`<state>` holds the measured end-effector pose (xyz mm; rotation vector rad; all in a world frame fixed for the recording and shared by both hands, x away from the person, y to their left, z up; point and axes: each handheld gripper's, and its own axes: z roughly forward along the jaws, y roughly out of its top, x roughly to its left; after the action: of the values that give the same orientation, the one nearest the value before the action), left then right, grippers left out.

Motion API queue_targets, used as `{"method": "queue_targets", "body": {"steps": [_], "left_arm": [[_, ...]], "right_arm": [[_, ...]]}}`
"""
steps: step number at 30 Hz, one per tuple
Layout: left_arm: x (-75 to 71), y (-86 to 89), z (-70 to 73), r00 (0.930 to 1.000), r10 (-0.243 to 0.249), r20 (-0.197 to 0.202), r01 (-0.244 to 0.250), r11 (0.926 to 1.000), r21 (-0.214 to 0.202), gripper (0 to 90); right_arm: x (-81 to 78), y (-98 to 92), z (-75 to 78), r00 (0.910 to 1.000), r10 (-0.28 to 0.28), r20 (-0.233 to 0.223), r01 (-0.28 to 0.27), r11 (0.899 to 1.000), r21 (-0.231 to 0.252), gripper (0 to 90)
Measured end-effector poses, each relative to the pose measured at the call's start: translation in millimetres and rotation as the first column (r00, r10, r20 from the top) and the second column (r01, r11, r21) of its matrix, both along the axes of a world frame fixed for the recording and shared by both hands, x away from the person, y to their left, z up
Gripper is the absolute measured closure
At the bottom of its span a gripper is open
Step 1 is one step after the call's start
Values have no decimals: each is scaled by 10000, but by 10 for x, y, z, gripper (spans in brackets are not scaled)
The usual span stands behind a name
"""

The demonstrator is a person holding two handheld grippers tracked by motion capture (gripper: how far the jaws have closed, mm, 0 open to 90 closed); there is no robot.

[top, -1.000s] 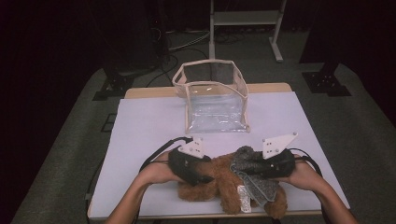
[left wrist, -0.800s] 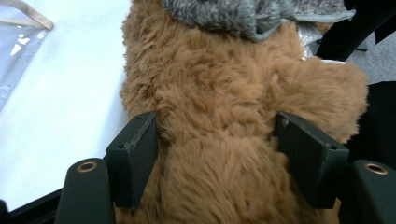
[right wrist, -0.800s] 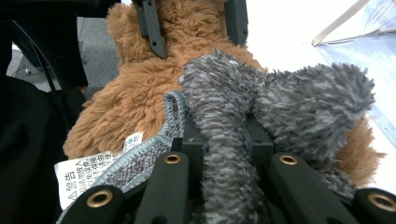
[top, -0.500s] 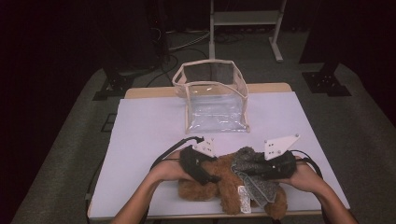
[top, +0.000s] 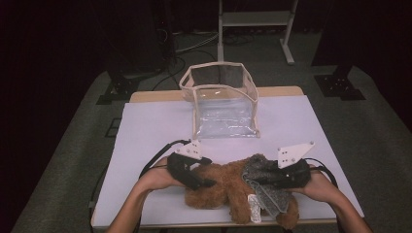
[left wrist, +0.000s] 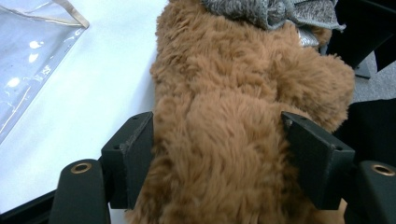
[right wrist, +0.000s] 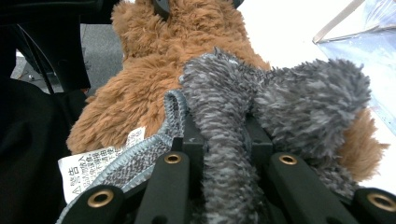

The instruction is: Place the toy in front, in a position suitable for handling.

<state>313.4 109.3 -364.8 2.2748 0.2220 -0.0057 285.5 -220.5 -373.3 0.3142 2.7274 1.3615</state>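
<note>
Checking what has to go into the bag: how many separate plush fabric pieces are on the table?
2. A brown plush piece lies at the near edge between both grippers; a grey plush piece lies over its right part, pinched in the right gripper. More could hide underneath.

Left tool (top: 206, 180) low, jaws just opening wide; right tool (top: 255, 178) pinched narrow, both forearms forward.

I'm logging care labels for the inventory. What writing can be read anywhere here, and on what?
White tag sewn to the grey cloth on the brown plush toy: a warning triangle and rows of East Asian characters, too small and tilted to quote.
Nothing else carries readable text.
</note>
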Motion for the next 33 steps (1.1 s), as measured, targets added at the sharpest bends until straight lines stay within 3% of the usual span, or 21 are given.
{"method": "queue_targets", "body": {"steps": [6,11,13,15,18,21,26,28,33], "left_arm": [[25,87,-22,9996,87,-273,-84,9999,102,222],[65,58,-174,9965,-4,-837,16,9999,144,195],[62,37,-224,9951,-221,-965,217,9998,-53,218],[28,26,-249,9972,-398,-633,390,9991,-135,315],[-3,56,-251,9989,-284,-366,274,9992,-280,484],[-9,76,-251,9997,-78,-225,67,9989,-458,567],[-15,62,-166,9985,258,479,-231,9982,-557,640],[-3,48,-105,9954,379,885,-336,9982,-500,656],[72,25,37,9888,506,1406,-469,9985,-292,668]], "right_arm": [[-14,-11,-9,10000,33,-15,-33,10000,-22,756],[-25,-6,-16,10000,97,3,-97,9999,-27,757],[-37,-13,-20,10000,84,16,-84,10000,-34,757],[-43,-21,-22,10000,64,37,-63,10000,-46,756],[-39,-35,-19,10000,-18,76,18,10000,4,755],[-34,-28,-3,9998,-119,155,119,9999,4,754],[9,-41,43,9990,-296,331,295,9996,26,750],[39,-51,68,9986,-408,334,406,9991,90,750],[131,-42,133,9972,-565,492,563,9984,57,748]]}}
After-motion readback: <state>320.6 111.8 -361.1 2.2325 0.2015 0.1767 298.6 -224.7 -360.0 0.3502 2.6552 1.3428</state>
